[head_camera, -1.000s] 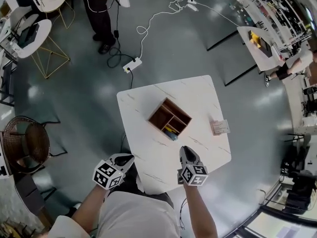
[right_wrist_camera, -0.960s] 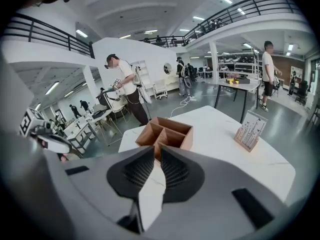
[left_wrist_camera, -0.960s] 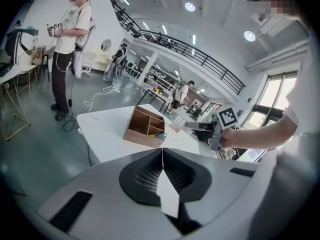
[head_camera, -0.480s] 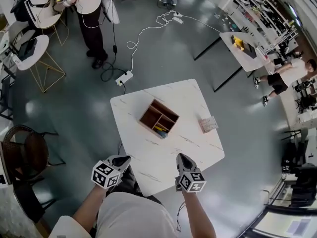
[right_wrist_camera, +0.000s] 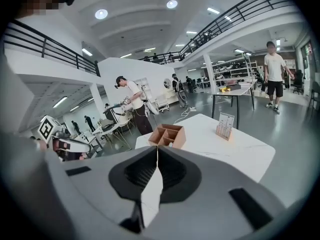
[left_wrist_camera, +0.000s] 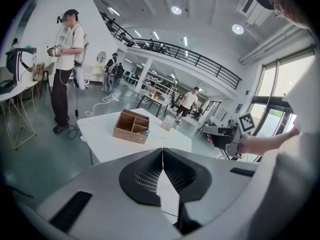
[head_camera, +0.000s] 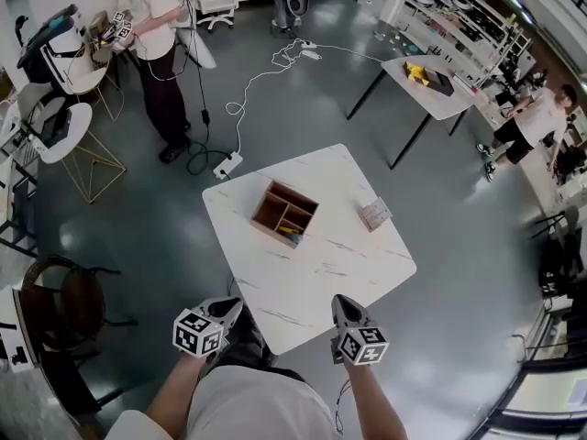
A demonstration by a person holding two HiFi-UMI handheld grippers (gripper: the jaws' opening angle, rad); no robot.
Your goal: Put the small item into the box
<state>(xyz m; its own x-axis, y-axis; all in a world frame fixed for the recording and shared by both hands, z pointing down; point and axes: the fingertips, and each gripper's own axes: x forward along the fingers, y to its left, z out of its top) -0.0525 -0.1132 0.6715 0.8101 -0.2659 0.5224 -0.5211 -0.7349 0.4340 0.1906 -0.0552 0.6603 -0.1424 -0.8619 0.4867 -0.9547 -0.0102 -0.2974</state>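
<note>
A brown wooden box (head_camera: 284, 214) with compartments stands on the white table (head_camera: 348, 264); it also shows as the box (left_wrist_camera: 131, 127) in the left gripper view and the box (right_wrist_camera: 169, 134) in the right gripper view. A small yellow and blue item (head_camera: 292, 231) lies in its near compartment. My left gripper (head_camera: 229, 311) hangs off the table's near left edge, jaws shut and empty. My right gripper (head_camera: 341, 306) is at the near edge, jaws shut with nothing held.
A small card stand (head_camera: 374, 214) is on the table's right part. A power strip and cable (head_camera: 227, 164) lie on the floor beyond. A person (head_camera: 156, 35) stands at far left, chairs (head_camera: 64, 301) to the left, another table (head_camera: 426, 85) at far right.
The view has pulled back from the table, so the box looks smaller and farther. Both grippers have drawn back from the table to its near edge, still shut.
</note>
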